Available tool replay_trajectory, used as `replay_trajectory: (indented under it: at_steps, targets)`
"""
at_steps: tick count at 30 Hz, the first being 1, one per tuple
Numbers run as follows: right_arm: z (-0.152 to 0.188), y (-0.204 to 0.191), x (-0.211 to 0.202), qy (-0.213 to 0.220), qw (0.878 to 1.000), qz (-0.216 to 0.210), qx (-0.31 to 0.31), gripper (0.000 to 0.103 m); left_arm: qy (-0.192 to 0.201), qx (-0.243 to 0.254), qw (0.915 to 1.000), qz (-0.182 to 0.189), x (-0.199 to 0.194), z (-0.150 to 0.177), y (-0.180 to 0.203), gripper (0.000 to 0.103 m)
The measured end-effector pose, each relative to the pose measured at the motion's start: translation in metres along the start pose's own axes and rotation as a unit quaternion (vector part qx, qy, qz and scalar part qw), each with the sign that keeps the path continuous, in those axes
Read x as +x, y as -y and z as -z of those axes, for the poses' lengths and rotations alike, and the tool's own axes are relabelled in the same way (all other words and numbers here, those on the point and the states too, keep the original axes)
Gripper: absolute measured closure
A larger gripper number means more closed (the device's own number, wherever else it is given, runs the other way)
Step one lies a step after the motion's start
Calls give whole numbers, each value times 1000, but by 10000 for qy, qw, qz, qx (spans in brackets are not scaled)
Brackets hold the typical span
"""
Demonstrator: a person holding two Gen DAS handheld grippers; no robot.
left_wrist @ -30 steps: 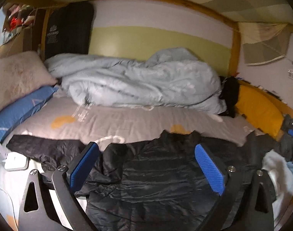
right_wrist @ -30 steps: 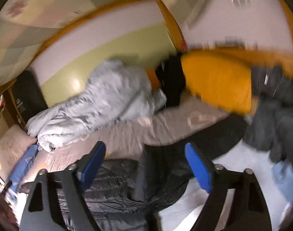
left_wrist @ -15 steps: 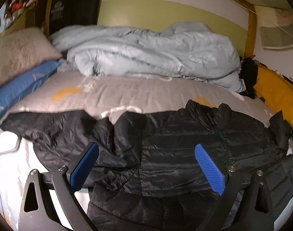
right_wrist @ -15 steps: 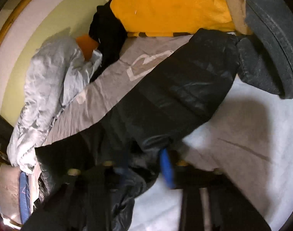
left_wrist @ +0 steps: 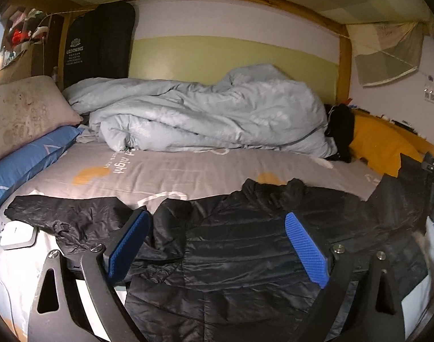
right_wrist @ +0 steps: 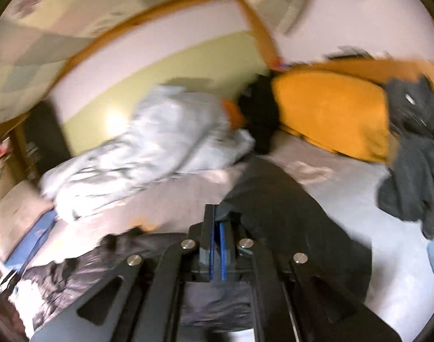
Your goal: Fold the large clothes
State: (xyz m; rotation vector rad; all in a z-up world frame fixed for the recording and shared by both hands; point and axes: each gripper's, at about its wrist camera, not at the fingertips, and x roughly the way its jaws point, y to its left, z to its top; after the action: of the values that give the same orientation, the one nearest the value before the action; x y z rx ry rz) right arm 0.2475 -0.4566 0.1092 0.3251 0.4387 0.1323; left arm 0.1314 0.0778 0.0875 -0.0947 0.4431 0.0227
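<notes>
Nearest us, our right gripper [right_wrist: 217,252] has its blue pads pressed together on a sleeve of the black quilted puffer jacket [left_wrist: 245,245]. Our left gripper [left_wrist: 217,245] hangs wide open above that jacket, holding nothing. Bare grey bedsheet [left_wrist: 171,171] lies beyond, then a crumpled pale-blue duvet [left_wrist: 205,114].

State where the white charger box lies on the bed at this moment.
In the left wrist view the white charger box lies at the bed's left edge, beside the outstretched sleeve of the black puffer jacket and below the blue pillow.
</notes>
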Motion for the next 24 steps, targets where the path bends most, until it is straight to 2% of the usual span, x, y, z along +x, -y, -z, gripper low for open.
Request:
replay_trajectory:
  at_steps: [3,5,8,10,13,16,19,20,22,23,24]
  targets:
    - [11,-44,-4,-44,9982,-541,-266,100,76,9,10000,-23,-9,0,0,8]
    - [27,-78,1,-279,9937,-957,-509,100,95,-60,9999,-18,-13,-1,-3,8]
    - [61,-117,21,-754,9864,-1243,-769,100,75,-249,9996,82,-16,-2,-9,8]
    - [88,-136,39,-1184,9802,-1329,-869,100,60,-334,9993,129,-18,-2,-13,8]
    - [132,-159,64,-1883,9670,-1354,-1057,100,116,-160,9998,8,-22,1,-10,8]
    - [160,-171,78,-2216,9591,-1163,-1325,100,158,-34,9999,-5,-25,3,-6,8]
    - [171,-172,79,-2333,9577,-1119,-1259,99,113,-92,9999,38,-23,3,-7,8]
    - [172,-171,77,-2330,9583,-1119,-1216,96,91,-115,9999,52,-22,4,-7,8]
    - [170,-169,67,-2294,9596,-1120,-1185,77,54,-128,9999,50,-21,5,-7,8]
    - [168,-168,63,-2237,9611,-1121,-1166,58,45,-125,9999,40,-20,5,-6,8]
    - [165,-167,57,-2111,9643,-1131,-1133,51,38,-121,9999,30,-20,6,-6,8]
